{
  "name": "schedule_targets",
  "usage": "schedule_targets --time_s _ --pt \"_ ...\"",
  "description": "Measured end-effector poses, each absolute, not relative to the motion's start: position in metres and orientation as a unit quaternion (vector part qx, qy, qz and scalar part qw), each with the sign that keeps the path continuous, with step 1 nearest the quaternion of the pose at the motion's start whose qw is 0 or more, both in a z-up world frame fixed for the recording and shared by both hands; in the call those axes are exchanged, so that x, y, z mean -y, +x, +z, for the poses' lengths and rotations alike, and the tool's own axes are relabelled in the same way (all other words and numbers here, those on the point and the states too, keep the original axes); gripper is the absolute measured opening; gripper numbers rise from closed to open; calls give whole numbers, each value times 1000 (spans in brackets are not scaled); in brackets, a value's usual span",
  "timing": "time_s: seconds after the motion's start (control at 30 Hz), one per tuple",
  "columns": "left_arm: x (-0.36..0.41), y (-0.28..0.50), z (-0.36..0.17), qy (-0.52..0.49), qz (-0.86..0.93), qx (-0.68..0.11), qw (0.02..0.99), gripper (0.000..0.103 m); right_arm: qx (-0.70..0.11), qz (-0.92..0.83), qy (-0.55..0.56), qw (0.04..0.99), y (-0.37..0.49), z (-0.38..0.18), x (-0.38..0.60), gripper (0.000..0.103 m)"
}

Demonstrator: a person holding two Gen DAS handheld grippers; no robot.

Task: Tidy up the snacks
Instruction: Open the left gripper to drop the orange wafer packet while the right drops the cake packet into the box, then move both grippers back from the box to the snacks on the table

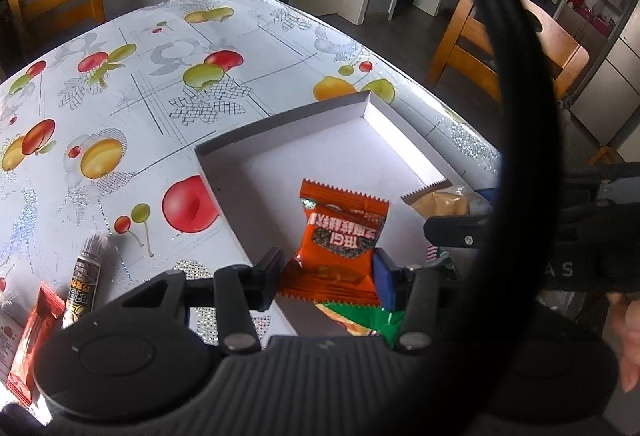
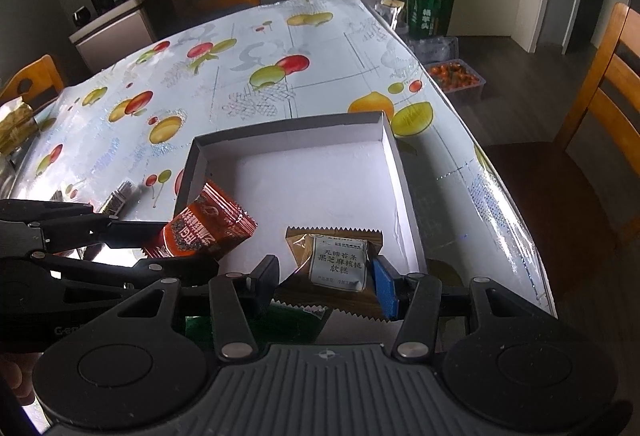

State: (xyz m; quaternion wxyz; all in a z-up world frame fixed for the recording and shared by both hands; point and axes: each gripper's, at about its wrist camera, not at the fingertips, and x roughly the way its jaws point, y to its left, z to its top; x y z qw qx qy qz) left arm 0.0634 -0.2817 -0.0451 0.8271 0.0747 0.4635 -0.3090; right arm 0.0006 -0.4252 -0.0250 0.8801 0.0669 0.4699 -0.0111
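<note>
Two wrapped snacks hovering over the near end of the tray

The left gripper is clasping an orange sachet and the right gripper a brown packet, its label reading 黑芝麻核桃软糕, both over the white cardboard tray, whose floor looks bare. A green wrapper is lying beneath; a red packet and a striped stick are waiting on the fruit-print tablecloth, so sorting is barely starting.
</note>
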Motion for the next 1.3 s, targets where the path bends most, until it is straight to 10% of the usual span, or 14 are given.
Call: schedule_targets --time_s 1.3 --pt "237 55 -32 44 -280 -457 843 61 -444 -8 66 893 10 -10 400 68"
